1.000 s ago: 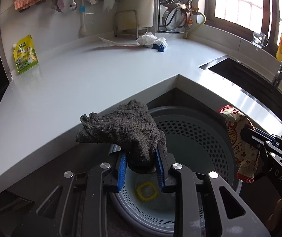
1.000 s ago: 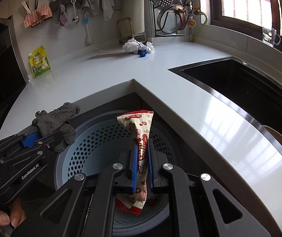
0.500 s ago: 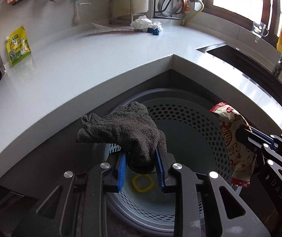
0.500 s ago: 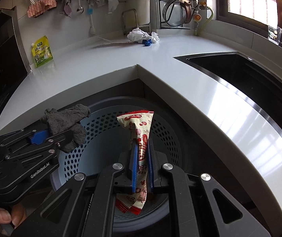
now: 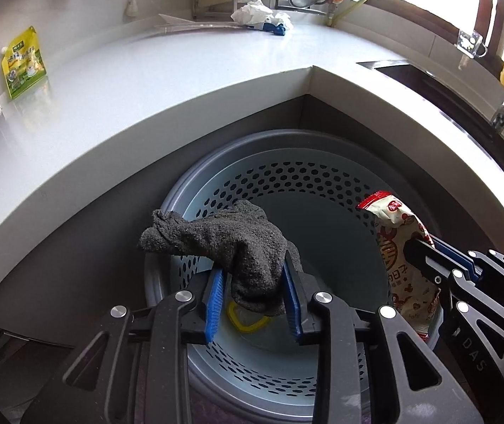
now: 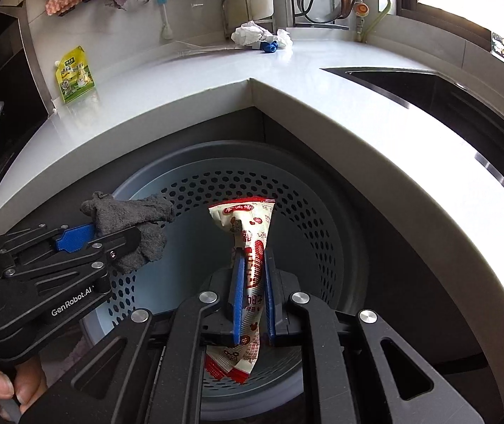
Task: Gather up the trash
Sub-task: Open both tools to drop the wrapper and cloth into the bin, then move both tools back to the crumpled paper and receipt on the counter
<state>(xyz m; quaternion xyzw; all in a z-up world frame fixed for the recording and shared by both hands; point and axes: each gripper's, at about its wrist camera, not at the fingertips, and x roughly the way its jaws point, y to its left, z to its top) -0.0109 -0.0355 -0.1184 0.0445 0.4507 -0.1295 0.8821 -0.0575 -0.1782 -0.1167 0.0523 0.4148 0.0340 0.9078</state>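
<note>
Left-wrist view has the left gripper (image 5: 253, 300) over the perforated grey trash bin (image 5: 322, 183) below the white countertop (image 5: 146, 81), its jaws just easing apart yet both blue pads still against the dark grey rag (image 5: 230, 243) between them. Right-wrist view shows the right gripper (image 6: 252, 293) pinched tight on a red-and-white snack wrapper (image 6: 248, 233), also above the bin's mouth.

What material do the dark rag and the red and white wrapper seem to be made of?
Dark rag: looks like terry or microfibre cloth, matte; the sign is its fuzzy looped nap and limp folds.
Red and white wrapper: probably thin printed plastic film, slightly glossy, with sharp creases and a crimped end.
</note>
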